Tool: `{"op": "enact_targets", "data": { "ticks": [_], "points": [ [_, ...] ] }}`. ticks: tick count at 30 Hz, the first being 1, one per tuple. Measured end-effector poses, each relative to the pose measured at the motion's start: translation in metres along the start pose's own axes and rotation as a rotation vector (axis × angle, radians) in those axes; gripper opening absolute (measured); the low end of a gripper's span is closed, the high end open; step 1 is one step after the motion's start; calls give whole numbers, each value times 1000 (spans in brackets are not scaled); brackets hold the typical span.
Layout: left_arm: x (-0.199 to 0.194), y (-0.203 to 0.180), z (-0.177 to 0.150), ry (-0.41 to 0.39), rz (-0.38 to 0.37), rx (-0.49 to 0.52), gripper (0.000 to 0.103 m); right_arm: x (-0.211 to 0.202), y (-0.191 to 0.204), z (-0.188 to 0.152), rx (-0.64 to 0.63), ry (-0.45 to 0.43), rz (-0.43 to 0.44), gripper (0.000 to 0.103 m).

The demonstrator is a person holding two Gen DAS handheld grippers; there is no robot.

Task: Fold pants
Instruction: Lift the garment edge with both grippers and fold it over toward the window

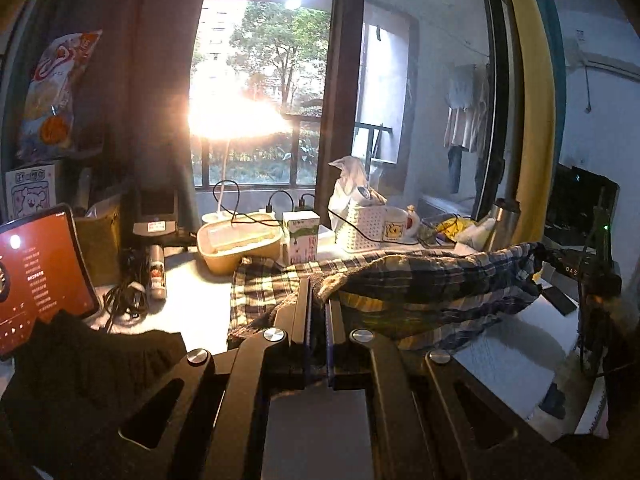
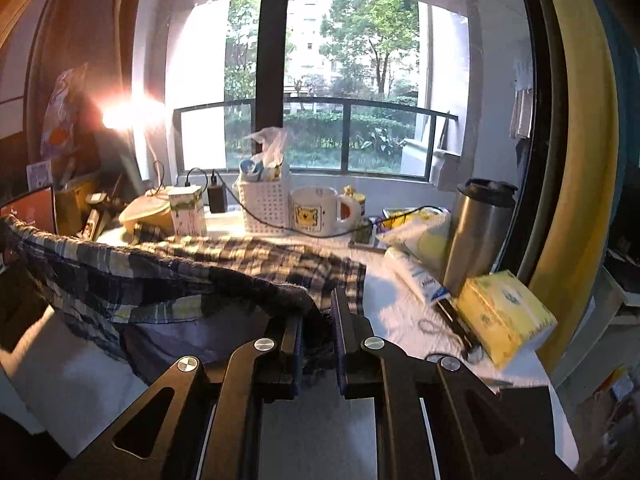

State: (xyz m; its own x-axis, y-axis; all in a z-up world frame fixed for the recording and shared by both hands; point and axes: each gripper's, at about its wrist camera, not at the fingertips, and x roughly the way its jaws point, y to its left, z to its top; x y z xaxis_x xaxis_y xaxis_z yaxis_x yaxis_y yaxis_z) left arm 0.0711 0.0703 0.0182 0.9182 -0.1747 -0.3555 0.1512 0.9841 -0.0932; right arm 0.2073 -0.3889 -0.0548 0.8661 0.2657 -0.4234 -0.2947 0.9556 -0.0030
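Sunlit window behind a cluttered bench; left claw pinches the plaid pants, right claw clamps their dark waistband, cloth slung between them.

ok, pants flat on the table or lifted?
Partly lifted. The near edge of the plaid pants hangs between the left gripper and right gripper, both shut on it; the far part lies on the table.
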Motion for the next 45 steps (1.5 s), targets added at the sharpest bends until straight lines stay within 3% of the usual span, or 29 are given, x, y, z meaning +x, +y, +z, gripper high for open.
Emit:
{"op": "enact_targets", "data": {
  "ticks": [11,19,33,38,40,42,45],
  "points": [
    [50,12,36,25,20,0,4,43,-10,36,9,-3,8,12],
    [112,25,56,84,42,13,4,89,-19,59,30,24,12,12],
    [226,61,48,251,67,26,4,214,-24,70,39,187,9,12],
    [261,79,38,325,88,9,9,253,-20,65,38,250,16,12],
    [272,84,33,355,97,2,15,262,-18,63,42,265,13,12],
    [275,90,31,361,127,-11,38,270,-18,63,45,281,4,12],
    [266,101,32,341,133,-54,64,277,-18,62,49,301,-6,13]
  ]
}}
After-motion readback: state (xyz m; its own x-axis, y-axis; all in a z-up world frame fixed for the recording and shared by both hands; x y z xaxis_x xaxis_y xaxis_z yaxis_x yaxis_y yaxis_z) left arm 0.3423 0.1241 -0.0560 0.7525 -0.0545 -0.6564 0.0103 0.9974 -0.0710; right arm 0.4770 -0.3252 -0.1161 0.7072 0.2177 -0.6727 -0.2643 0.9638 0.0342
